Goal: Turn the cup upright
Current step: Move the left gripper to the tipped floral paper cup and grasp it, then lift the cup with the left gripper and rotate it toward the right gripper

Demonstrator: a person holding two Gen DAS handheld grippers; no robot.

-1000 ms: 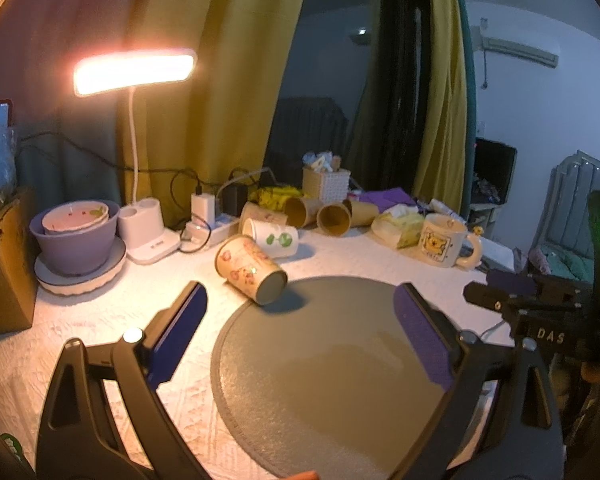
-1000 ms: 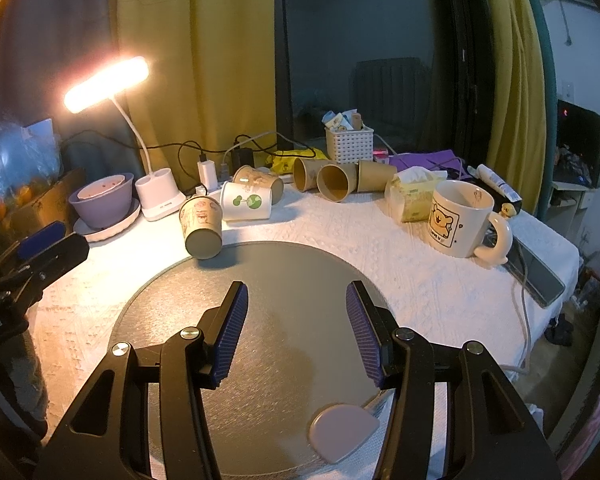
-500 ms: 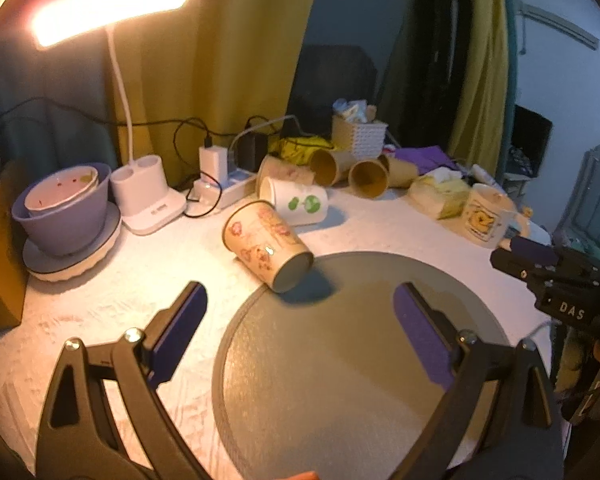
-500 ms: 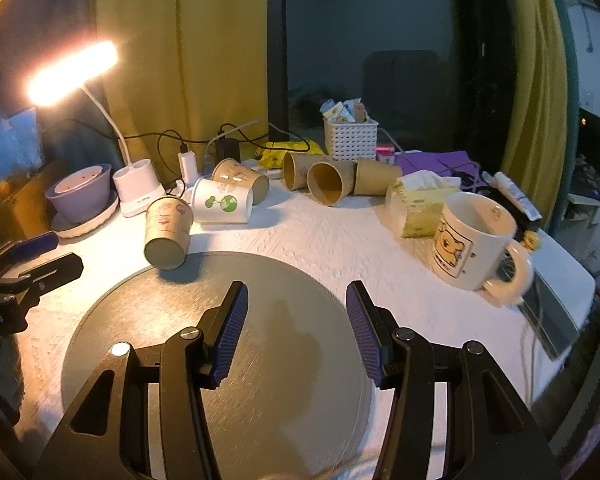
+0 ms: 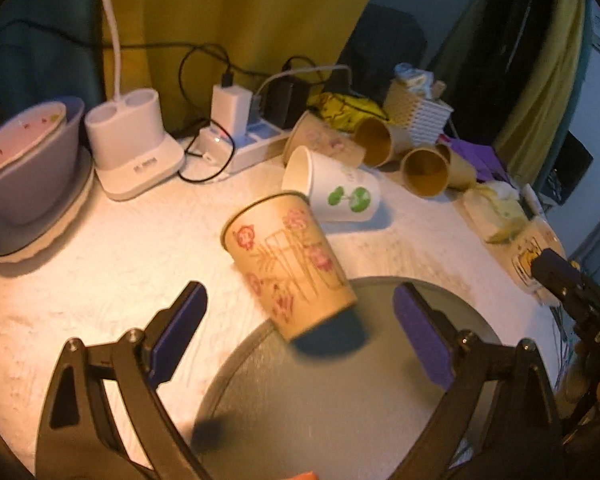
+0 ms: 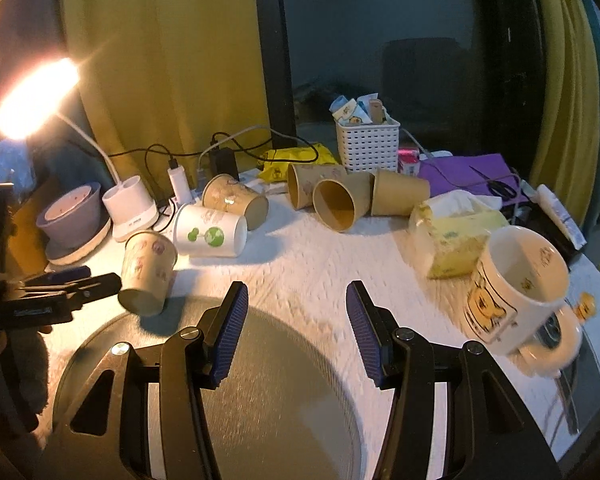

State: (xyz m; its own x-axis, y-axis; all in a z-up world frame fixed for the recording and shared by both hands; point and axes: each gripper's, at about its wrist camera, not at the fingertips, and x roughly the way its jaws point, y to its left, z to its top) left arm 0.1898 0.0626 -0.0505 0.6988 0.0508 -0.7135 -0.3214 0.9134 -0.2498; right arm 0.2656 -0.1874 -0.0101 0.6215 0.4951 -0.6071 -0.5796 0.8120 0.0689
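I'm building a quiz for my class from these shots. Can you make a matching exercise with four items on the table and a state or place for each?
Items:
1. flowered paper cup
2. bear mug
3. white cup with green print
4. left gripper

States:
A. standing upright at the table's right side
B. open, close to the flowered cup
C. lying on its side, base overhanging the grey round mat
D. lying on its side behind the flowered cup

Pairs: 1-C, 2-A, 3-D, 4-B

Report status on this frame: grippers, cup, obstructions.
Left gripper open, empty, facing the floral cup. Right gripper open, empty. Cup on its side at mat edge. White cup close behind it.
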